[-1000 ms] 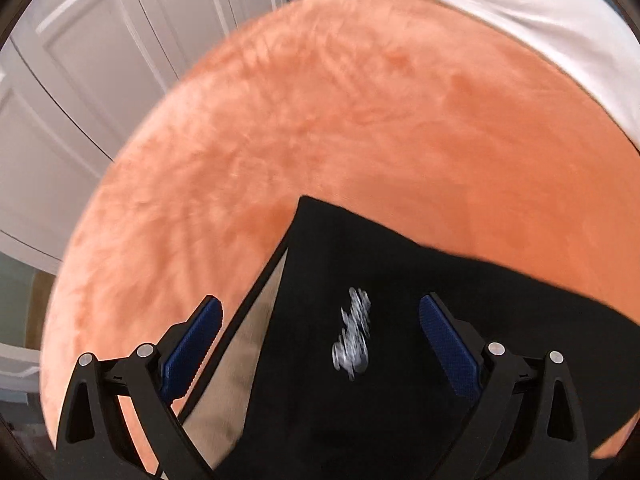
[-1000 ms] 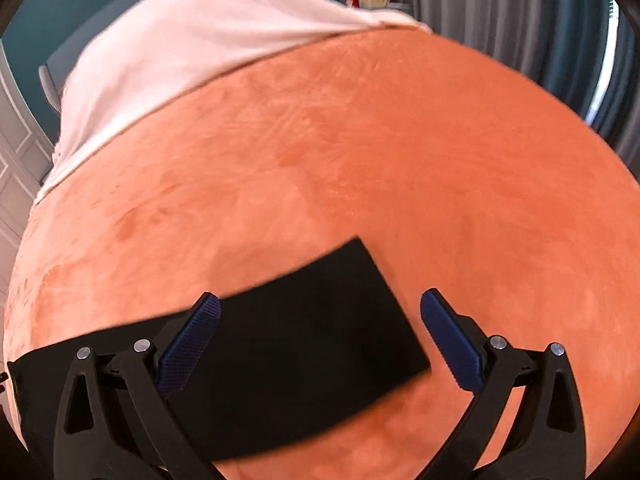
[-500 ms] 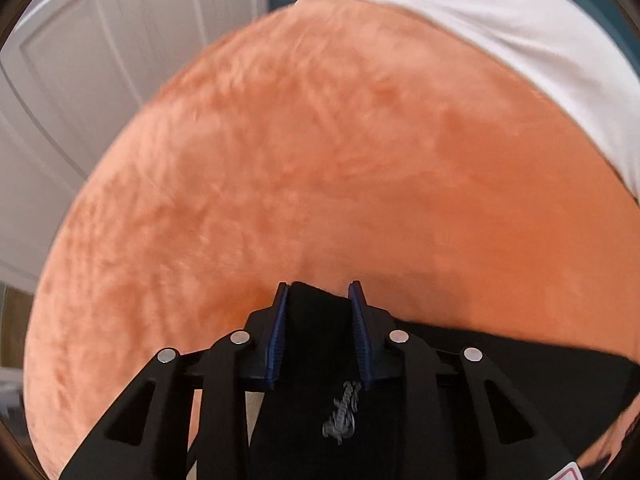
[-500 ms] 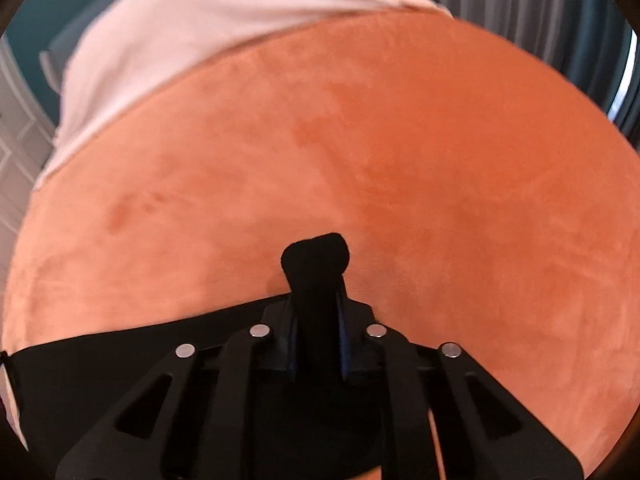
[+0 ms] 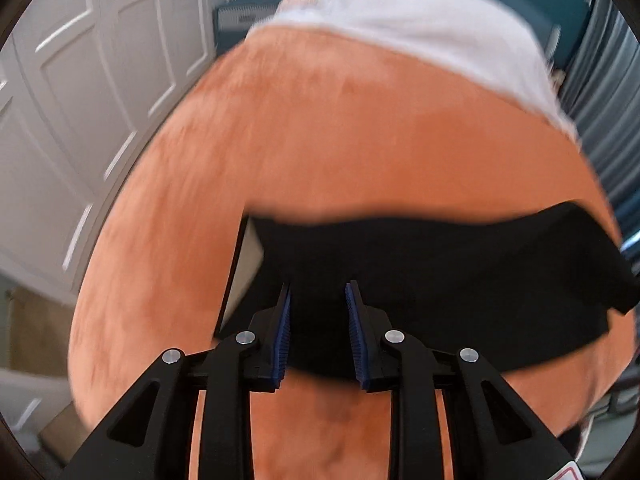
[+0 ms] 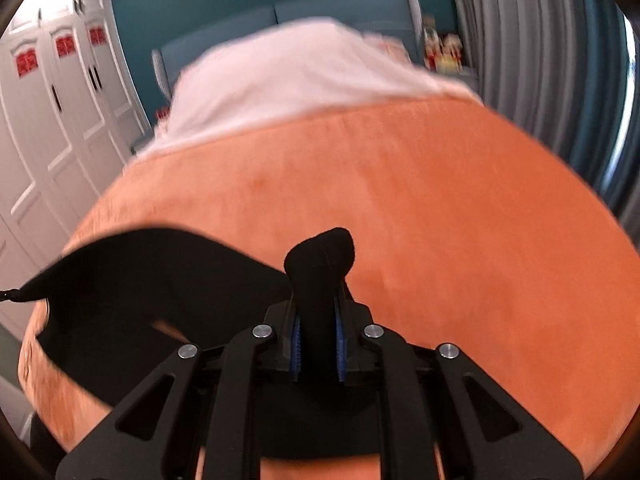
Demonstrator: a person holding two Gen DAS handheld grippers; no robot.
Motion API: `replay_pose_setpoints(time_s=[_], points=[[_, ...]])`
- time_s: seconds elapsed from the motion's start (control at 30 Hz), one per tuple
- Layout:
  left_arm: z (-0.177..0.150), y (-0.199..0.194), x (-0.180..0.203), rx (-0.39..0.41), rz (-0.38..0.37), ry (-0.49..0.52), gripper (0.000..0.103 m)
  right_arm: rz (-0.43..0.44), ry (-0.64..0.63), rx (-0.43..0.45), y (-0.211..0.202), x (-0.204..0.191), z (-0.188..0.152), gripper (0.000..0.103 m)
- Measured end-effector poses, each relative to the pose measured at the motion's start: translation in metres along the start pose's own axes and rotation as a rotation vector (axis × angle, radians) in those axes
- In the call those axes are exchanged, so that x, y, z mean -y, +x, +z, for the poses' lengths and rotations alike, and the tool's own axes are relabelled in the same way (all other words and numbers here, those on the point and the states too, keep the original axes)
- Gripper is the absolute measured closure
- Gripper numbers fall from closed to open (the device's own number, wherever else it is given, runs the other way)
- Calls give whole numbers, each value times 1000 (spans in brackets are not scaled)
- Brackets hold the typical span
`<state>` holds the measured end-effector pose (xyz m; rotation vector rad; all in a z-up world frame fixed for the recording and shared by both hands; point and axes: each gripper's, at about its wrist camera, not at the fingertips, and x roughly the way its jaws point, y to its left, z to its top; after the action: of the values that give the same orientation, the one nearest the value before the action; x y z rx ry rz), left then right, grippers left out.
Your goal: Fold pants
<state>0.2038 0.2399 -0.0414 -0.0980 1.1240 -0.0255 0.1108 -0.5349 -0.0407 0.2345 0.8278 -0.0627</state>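
Observation:
The black pants (image 5: 440,272) lie across an orange bed cover (image 5: 320,140), partly lifted. My left gripper (image 5: 318,312) is shut on the near edge of the pants at their waist end, where a pale lining (image 5: 248,276) shows. My right gripper (image 6: 318,320) is shut on the leg end of the pants (image 6: 320,264), and a bunch of black cloth sticks up above the fingers. The rest of the pants (image 6: 140,280) hangs in a loop to the left in the right wrist view, raised off the cover.
A white sheet (image 5: 400,28) covers the far end of the bed; it also shows in the right wrist view (image 6: 288,80). White panelled wardrobe doors (image 5: 80,100) stand to the left. A teal wall (image 6: 260,0) and grey curtains (image 6: 540,60) lie beyond.
Both grippers closed on the pants from open a second ago. Since then both have lifted and pulled back, so the cloth rises off the cover.

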Motion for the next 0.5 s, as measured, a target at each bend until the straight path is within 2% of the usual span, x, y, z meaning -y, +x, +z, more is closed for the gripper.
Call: replay_pose_setpoints(time_s=[0.03, 0.1, 0.17, 0.2, 0.23, 0.27, 0.3, 0.33, 0.4, 0.5], points=[[-22, 13, -4, -44, 11, -21, 79, -19, 8, -49, 11, 6, -14, 90], [-44, 34, -11, -91, 43, -64, 78, -83, 31, -154, 34, 19, -45, 85], [-63, 50, -16, -114, 57, -133, 78, -107, 84, -195, 41, 25, -63, 77], [-66, 51, -17, -112, 57, -164, 78, -113, 117, -175, 33, 26, -69, 72], [-69, 49, -18, -103, 32, -201, 65, -116, 141, -144, 23, 24, -72, 58], [-69, 45, -18, -82, 9, -229, 36, -119, 153, -119, 12, 23, -74, 41], [-69, 41, -18, -51, 1, -267, 21, -137, 168, -63, -7, 19, -78, 33], [-71, 34, -19, 0, -4, -315, 12, -148, 179, -33, -16, 19, -79, 23], [-69, 34, -21, 32, -2, -376, 12, -144, 234, 25, -36, 17, -83, 22], [-77, 52, -28, -25, -37, -518, 12, -106, 375, 86, -53, 30, -91, 21]])
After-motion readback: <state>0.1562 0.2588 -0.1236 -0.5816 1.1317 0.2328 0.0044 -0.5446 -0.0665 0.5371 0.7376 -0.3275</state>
